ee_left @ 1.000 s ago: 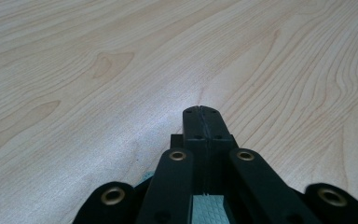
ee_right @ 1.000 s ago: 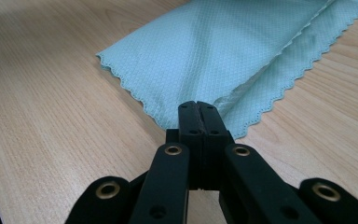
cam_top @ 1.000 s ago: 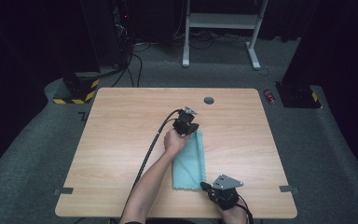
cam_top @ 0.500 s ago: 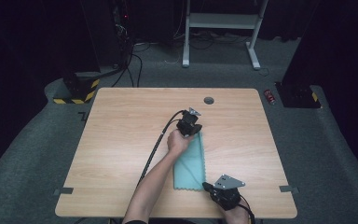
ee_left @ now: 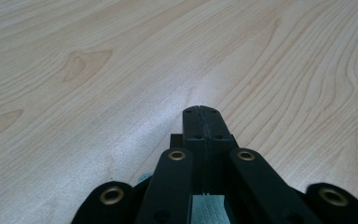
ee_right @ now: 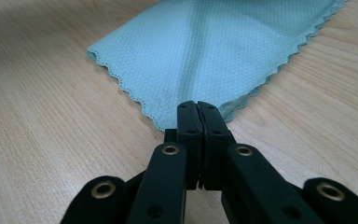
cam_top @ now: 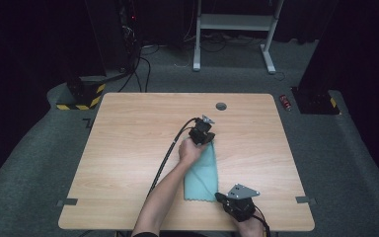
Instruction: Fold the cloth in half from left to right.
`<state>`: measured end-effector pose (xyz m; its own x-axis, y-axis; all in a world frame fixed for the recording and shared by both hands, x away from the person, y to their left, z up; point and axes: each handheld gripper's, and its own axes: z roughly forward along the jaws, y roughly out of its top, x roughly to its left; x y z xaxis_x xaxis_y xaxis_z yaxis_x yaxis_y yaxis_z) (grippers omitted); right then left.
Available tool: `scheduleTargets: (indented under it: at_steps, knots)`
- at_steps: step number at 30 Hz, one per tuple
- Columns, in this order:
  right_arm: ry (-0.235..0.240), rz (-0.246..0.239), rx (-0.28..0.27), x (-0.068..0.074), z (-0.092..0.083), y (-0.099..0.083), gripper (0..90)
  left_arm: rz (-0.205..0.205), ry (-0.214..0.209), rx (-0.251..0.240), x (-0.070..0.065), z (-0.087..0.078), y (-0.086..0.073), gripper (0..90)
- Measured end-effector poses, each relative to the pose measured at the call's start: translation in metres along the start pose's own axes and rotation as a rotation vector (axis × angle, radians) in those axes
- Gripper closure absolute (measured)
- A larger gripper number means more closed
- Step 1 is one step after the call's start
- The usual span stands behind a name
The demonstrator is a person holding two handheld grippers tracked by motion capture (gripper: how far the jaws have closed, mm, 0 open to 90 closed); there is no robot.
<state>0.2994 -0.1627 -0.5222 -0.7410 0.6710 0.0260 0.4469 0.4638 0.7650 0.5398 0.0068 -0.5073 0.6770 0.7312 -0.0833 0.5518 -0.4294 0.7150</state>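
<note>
A teal cloth [cam_top: 202, 173] lies in a long strip on the wooden table [cam_top: 128, 148], running from the middle toward the near edge. My left gripper [cam_top: 206, 140] sits at its far end, shut, with a bit of cloth [ee_left: 207, 207] showing under the closed jaws [ee_left: 200, 112]. My right gripper [cam_top: 220, 197] is at the cloth's near right corner. In the right gripper view the cloth [ee_right: 214, 51] fans away from the jaw tips [ee_right: 197, 106], which hide its corner. Those jaws have just eased open a touch but still look closed on the corner.
A black cable [cam_top: 170, 153] trails from the left gripper along the forearm. A round grommet hole [cam_top: 221, 106] sits near the table's far edge. Behind the table stand a white desk frame [cam_top: 237, 29] and dark equipment, with a red object [cam_top: 287, 102] on the floor.
The left gripper has edged slightly away and to the right with the cloth's far end, pulling the strip straighter. The right gripper has stayed put.
</note>
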Motion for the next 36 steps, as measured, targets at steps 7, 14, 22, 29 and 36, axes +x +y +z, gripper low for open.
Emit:
scheduleTargets:
  at_steps: [7, 14, 22, 29, 36]
  knots:
    - [-0.001, 0.017, 0.007, -0.004, -0.001, -0.001, 79.3, -0.006, 0.022, -0.007, 0.004, -0.003, -0.001, 83.0]
    - [-0.024, 0.033, -0.007, -0.009, -0.003, -0.002, 75.4, -0.010, 0.048, -0.035, 0.007, -0.020, -0.007, 65.1]
    - [-0.018, 0.009, -0.014, -0.009, 0.004, 0.011, 78.9, -0.032, 0.078, -0.034, 0.022, -0.051, -0.033, 58.3]
    - [0.009, -0.017, 0.014, -0.007, 0.016, 0.017, 78.8, -0.035, 0.111, -0.021, 0.030, -0.064, -0.053, 56.8]
    - [0.024, -0.020, 0.032, -0.008, 0.020, 0.016, 77.6, -0.040, 0.154, 0.019, 0.038, -0.064, -0.068, 56.9]
